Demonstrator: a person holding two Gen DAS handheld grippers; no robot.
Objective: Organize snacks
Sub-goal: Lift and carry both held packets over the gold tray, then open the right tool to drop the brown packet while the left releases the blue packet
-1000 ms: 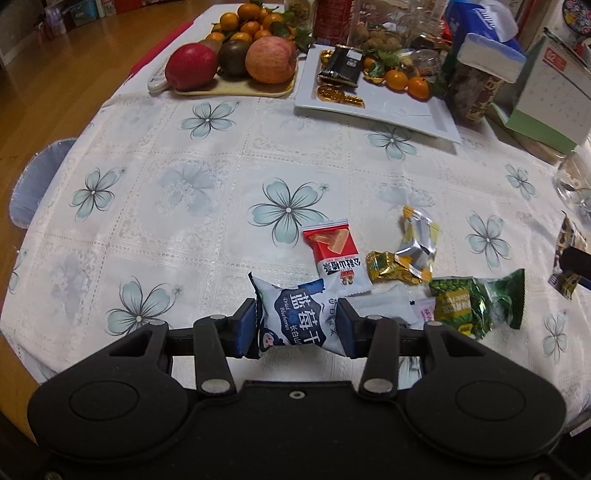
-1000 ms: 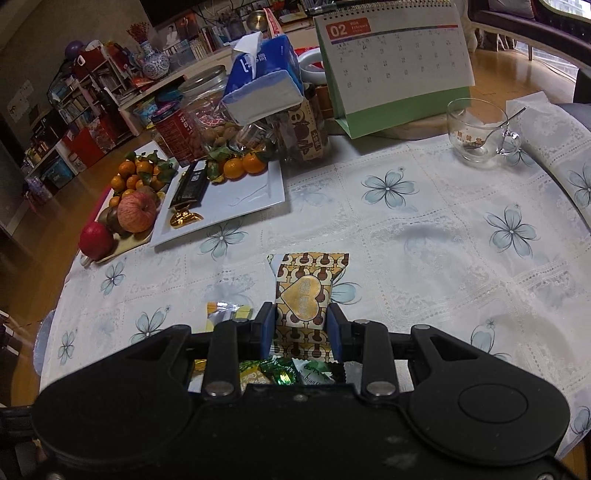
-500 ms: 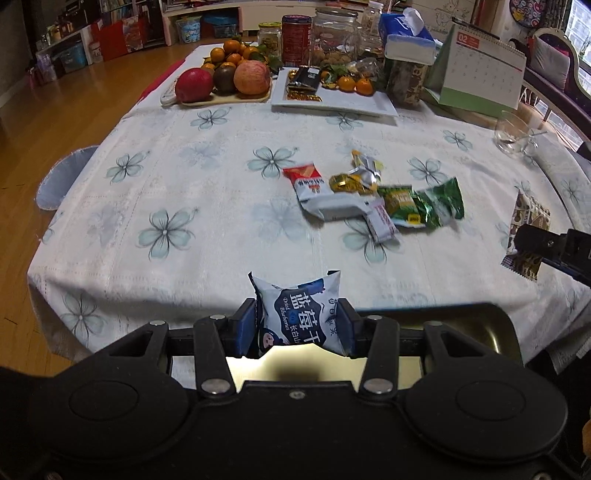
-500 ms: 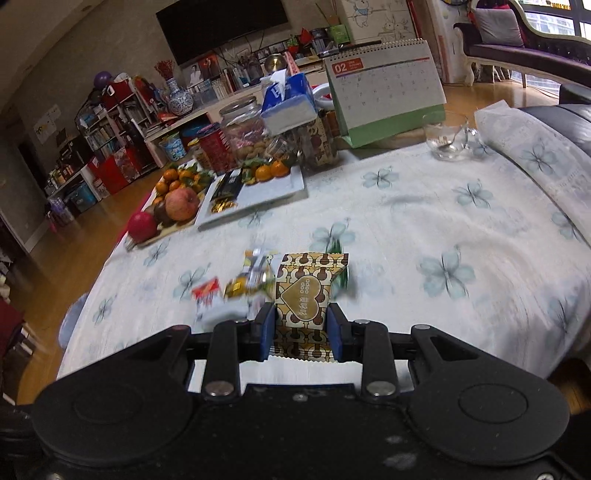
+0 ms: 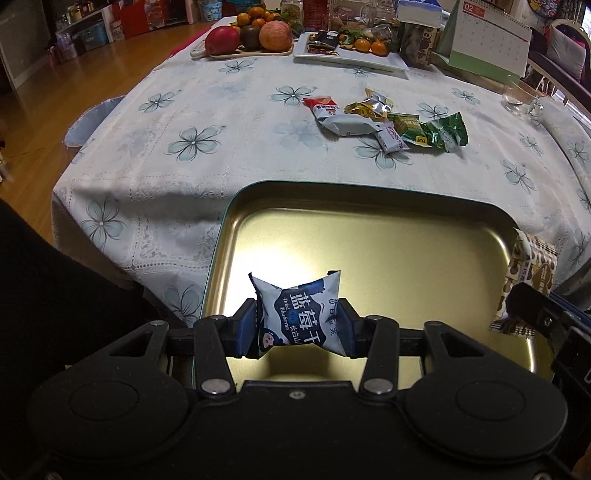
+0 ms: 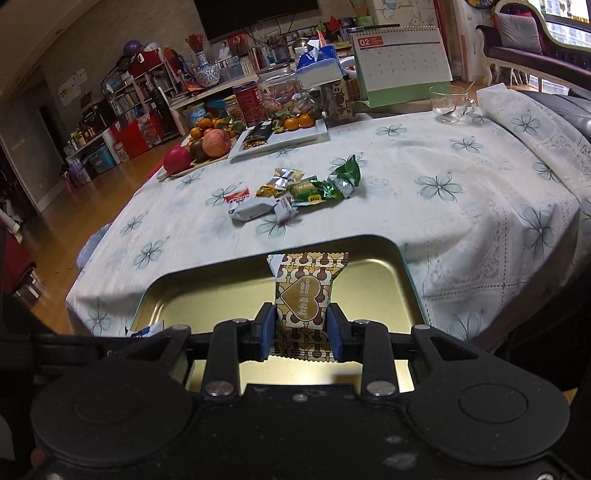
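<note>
My left gripper (image 5: 297, 328) is shut on a blue and white dried-blueberry packet (image 5: 299, 314), held over a gold tin tray (image 5: 369, 236) with a teal rim at the table's near edge. My right gripper (image 6: 300, 328) is shut on a brown and gold heart-print snack packet (image 6: 304, 295) above the same tray (image 6: 207, 295). In the left wrist view that packet (image 5: 530, 273) shows at the tray's right rim. The tray's floor is bare. Several loose snack packets (image 5: 384, 118) (image 6: 295, 192) lie in a small heap mid-table.
A fruit board (image 5: 251, 33) and a white plate with tangerines (image 5: 351, 55) stand at the far end, with jars, a tissue box and a desk calendar (image 6: 399, 70). A glass cup (image 6: 450, 103) sits at the far right. Wooden floor lies left of the table.
Both grippers have pulled back from the heap of snacks toward the near table edge, each carrying its packet. The gold tray has come into view beneath them.
</note>
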